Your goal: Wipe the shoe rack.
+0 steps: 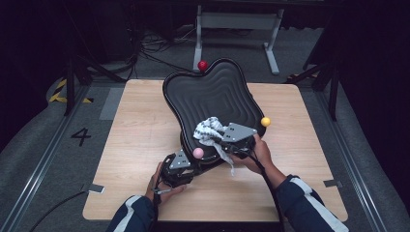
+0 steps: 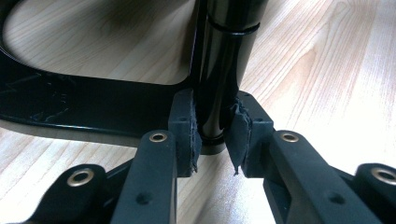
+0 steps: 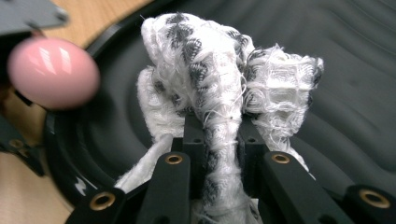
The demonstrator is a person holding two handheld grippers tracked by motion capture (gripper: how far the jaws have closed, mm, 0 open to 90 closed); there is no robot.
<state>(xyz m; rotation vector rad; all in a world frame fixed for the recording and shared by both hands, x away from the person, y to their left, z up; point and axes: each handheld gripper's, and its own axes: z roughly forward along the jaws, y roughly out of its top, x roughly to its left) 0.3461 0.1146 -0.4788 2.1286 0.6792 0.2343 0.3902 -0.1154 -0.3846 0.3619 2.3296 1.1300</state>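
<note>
Dark room, pale wooden table (image 1: 145, 145), and we've got a black ridged seat (image 1: 212, 94) tipped up at its centre. Our left gripper (image 2: 212, 140) clamps the black post (image 2: 224, 60) under it, jaws snug on either side. Our right gripper (image 3: 219, 140) is pinched tight on a white-and-grey cloth (image 3: 224, 79), bunched against the seat's near edge. The seat's surface rises toward twelve o'clock from the cloth. The base beneath stays hidden.

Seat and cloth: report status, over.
Left claw clamped on the black post under the seat. Right claw shut on the cloth, against the seat. Nothing in the way.
</note>
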